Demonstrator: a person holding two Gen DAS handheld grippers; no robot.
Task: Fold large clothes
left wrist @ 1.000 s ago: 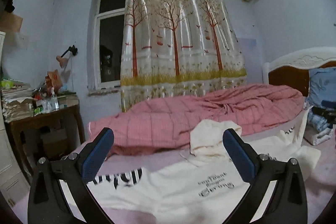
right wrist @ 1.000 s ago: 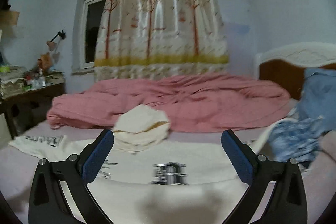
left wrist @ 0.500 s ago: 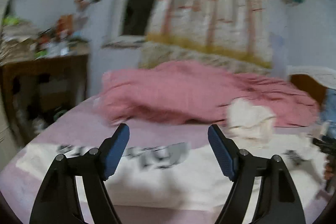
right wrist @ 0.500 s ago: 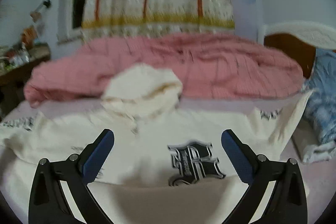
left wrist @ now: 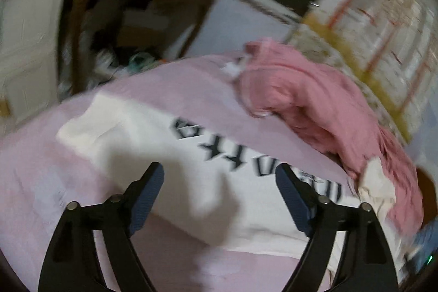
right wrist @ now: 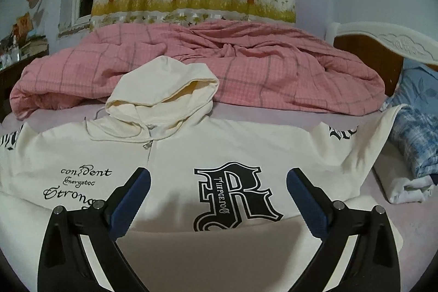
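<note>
A cream hoodie (right wrist: pixel 191 155) lies spread flat on the bed (right wrist: pixel 246 111), hood toward the pink quilt (right wrist: pixel 246 67). Left tongs (left wrist: pixel 219 182) and right tongs (right wrist: pixel 219 188) hover spread above it, holding nothing.

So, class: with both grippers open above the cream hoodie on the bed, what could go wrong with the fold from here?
1. The hood sits bunched against the pink quilt; folding now may trap a lump.
2. The left gripper hangs over the printed sleeve; it might pinch the pink sheet beneath too.
3. The right sleeve runs up to the blue clothes and may drag them.
</note>
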